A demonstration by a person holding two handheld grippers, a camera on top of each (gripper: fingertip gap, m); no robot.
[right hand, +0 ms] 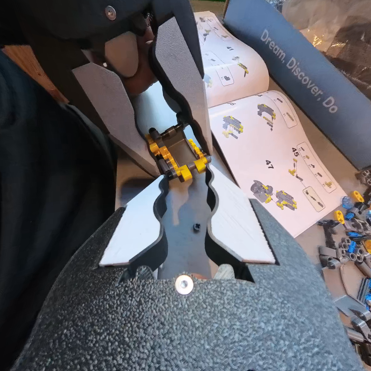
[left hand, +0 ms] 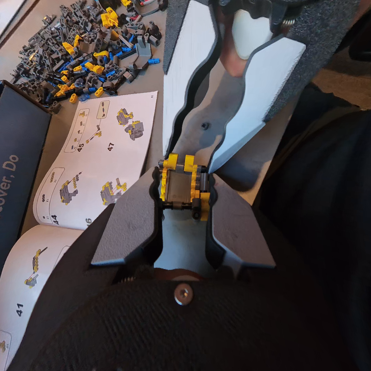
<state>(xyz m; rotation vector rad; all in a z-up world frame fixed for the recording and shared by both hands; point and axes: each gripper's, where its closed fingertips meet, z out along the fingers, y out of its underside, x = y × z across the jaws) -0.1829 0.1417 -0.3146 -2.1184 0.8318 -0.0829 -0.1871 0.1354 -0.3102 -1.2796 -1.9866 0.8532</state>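
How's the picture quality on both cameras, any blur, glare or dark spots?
Left wrist view: brick assembly sharp, far loose bricks soft, right side dark. Right wrist view: booklet brightly lit, left side in deep shadow, edges bent by the wide lens.

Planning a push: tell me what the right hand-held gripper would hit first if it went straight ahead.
The right hand-held gripper would meet the yellow and grey brick assembly first; its tips are already at it. Right behind is the left hand-held gripper, shut on that assembly. Depth is hard to judge.
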